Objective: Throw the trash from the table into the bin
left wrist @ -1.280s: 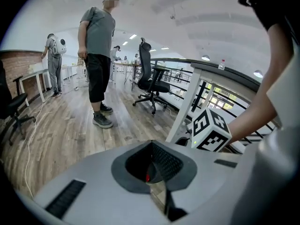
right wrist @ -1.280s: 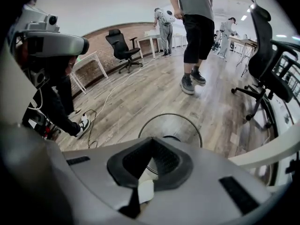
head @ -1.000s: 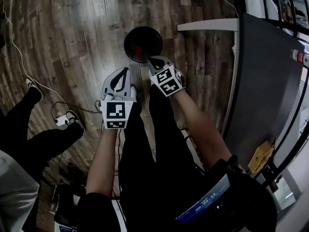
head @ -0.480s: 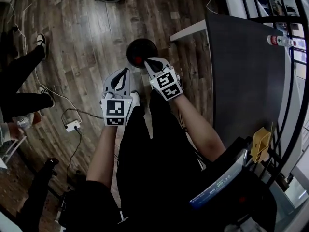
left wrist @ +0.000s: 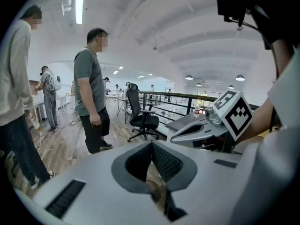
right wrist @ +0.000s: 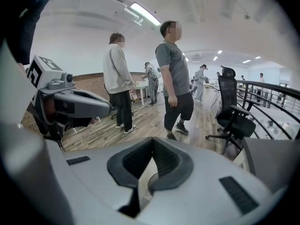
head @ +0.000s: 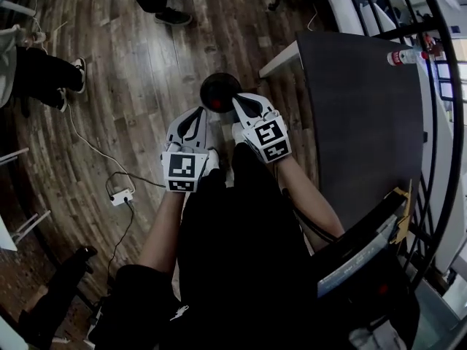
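In the head view a round black bin stands on the wooden floor beside the corner of a dark table; something red lies inside it. My left gripper and right gripper are held side by side above my legs, their tips pointing at the bin from the near side. Both are shut with nothing between the jaws. The left gripper view shows its jaw tips meeting, with the right gripper alongside. In the right gripper view the jaws also meet.
A bottle stands at the table's far edge and a yellow object at its near edge. A power strip with cable lies on the floor to the left. People stand ahead, near an office chair.
Both grippers have risen, still shut and empty. The head view has swung so the bin looks smaller and sits just beyond the tips, and more of the table shows.
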`<state>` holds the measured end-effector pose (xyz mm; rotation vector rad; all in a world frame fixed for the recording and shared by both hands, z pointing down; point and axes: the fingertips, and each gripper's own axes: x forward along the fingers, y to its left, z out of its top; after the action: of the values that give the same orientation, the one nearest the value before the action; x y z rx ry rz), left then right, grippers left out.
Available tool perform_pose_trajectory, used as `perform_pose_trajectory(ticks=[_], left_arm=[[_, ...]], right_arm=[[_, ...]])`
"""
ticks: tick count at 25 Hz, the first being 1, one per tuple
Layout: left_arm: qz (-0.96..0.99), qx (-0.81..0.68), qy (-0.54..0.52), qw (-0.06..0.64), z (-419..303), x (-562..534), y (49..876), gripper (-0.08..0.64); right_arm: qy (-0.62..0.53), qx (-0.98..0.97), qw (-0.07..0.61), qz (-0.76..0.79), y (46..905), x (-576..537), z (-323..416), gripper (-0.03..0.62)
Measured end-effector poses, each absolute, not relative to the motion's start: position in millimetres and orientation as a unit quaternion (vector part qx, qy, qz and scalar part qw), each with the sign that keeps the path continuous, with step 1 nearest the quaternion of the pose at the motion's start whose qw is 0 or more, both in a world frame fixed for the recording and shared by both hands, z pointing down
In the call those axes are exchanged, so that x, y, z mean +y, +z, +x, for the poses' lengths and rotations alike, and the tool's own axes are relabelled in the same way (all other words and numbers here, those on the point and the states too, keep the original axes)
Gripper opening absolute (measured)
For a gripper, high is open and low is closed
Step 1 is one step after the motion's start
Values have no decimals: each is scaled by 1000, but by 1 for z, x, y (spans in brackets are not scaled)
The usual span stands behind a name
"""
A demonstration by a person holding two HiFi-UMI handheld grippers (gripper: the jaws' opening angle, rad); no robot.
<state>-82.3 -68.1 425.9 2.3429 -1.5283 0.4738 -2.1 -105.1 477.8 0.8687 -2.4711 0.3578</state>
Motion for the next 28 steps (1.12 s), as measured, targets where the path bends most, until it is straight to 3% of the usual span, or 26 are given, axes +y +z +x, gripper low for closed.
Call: perform_pose_trajectory(ticks=[19, 28], left_arm=[[832, -538, 115, 77, -101, -25, 305, 9], [836, -535, 105, 67, -105, -30, 306, 9]], right_arm=[[54, -920, 136, 364, 304, -67, 25, 9], [66, -913, 111, 387, 306, -63, 35, 9]])
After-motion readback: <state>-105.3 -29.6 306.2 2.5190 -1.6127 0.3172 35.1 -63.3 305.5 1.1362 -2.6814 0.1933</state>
